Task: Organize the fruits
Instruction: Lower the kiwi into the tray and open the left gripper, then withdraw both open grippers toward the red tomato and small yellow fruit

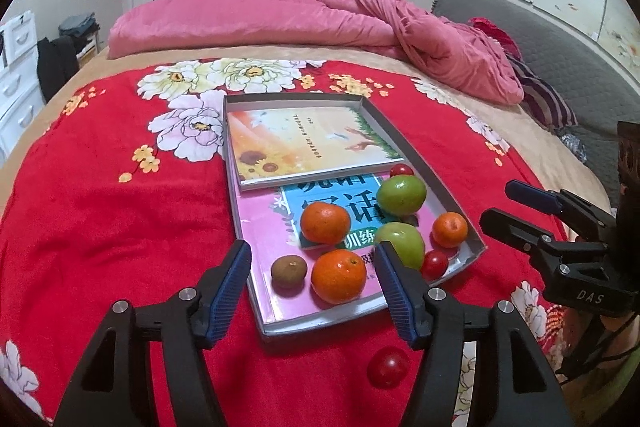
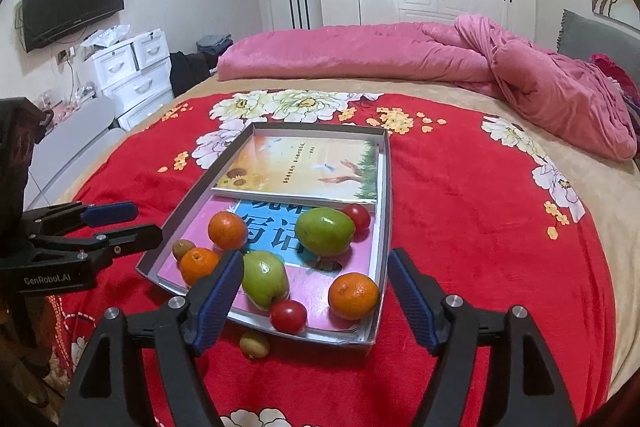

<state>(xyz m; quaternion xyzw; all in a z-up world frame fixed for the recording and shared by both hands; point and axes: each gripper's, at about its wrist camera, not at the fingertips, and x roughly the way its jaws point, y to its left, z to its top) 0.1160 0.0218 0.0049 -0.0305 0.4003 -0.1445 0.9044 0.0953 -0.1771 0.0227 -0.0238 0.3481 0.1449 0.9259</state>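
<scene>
Left tool (image 1: 316,281): jaws spread wide, holding nothing, above the tray's near end.
Right tool (image 2: 316,291): jaws wide apart, empty, above the tray's near end.
Tray (image 2: 382,187): on the bed's red blanket (image 2: 460,247), lined with books.
Fruit in tray: three oranges (image 1: 339,276), two green fruits (image 1: 401,195), two cherry tomatoes (image 2: 289,315), one brown fruit (image 1: 289,269).
Fruit outside tray: a tomato (image 1: 388,367) and a brown fruit (image 2: 254,343) on the blanket by the tray's near rim.

Left wrist view: the right finger (image 1: 394,283) covers part of a green fruit (image 1: 404,241). The pink book (image 1: 272,259) is partly hidden under the upper book (image 1: 304,143) and the fruit; its title is unreadable. Right wrist view: the left finger (image 2: 218,293) overlaps an orange (image 2: 196,265). A kiwi (image 2: 183,248) is partly hidden behind that orange. The upper book's small print is too small to read.
</scene>
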